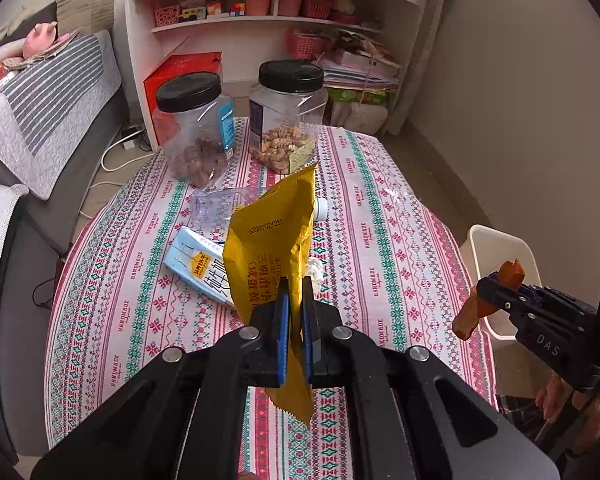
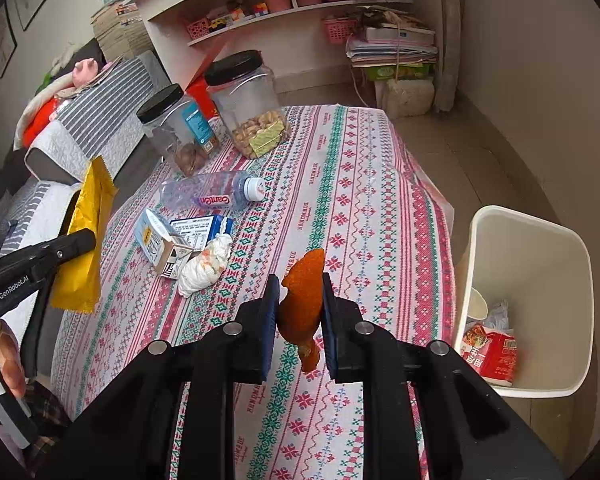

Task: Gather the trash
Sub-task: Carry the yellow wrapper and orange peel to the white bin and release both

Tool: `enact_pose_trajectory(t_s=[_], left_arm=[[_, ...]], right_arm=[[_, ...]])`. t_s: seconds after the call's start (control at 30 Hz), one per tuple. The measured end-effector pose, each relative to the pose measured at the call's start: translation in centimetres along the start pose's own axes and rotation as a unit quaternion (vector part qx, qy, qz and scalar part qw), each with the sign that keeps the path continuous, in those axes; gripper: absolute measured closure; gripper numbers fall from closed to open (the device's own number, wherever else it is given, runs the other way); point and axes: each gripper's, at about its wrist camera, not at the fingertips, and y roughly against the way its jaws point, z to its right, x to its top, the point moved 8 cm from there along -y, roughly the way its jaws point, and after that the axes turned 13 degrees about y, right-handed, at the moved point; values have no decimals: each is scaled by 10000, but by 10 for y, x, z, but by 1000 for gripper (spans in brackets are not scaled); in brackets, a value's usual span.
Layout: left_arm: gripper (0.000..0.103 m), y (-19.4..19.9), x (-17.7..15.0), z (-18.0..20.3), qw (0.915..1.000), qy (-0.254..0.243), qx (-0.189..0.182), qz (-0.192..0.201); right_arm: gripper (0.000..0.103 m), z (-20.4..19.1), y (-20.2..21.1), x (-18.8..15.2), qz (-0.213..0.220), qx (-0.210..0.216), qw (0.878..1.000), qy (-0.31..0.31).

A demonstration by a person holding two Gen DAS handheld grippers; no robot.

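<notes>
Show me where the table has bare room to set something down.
Free cloth: the right half of the table, from the jars' row down to the edge by the white bin, and the near strip under the right gripper. Crowded: the left-centre, where plastic bottle, carton and crumpled tissue cluster.
</notes>
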Motion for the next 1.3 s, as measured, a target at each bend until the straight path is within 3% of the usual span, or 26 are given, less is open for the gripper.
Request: enact_pose_trajectory(t_s=[0.37, 0.7, 0.8, 0.87, 0.93, 1.03, 1.13, 1.3], left_arm=[[97, -8, -6, 48, 9995, -249, -175, -46], [97, -17, -18, 108, 9969, -598, -484, -136], [97, -19, -22, 134, 9950, -724, -667, -151], [97, -21, -26, 153, 9937, -802, -762, -167], [97, -26, -32, 173, 9922, -847, -884, -252], [97, -34, -43, 207, 9891, -990, -1018, -378], [97, -41, -51, 244, 9848, -1054, -1274, -536], [97, -46, -60, 306, 9768, -1258, -1609, -638]], right_arm=[[84, 82, 40, 1, 314, -680, 9961, -467], [83, 167, 86, -13, 522, -1645, 9804, -946], [74, 187, 101, -21, 576, -1868, 9738, -1161], [48, 200, 113, -27, 625, -2041, 9672, -1381], [43, 212, 127, -33, 689, -2264, 9596, -1521], [27, 224, 147, -39, 865, -2498, 9492, -1709], [22, 234, 168, -44, 1051, -2818, 9365, -1801], [18, 251, 192, -55, 1324, -3007, 9197, -2150]])
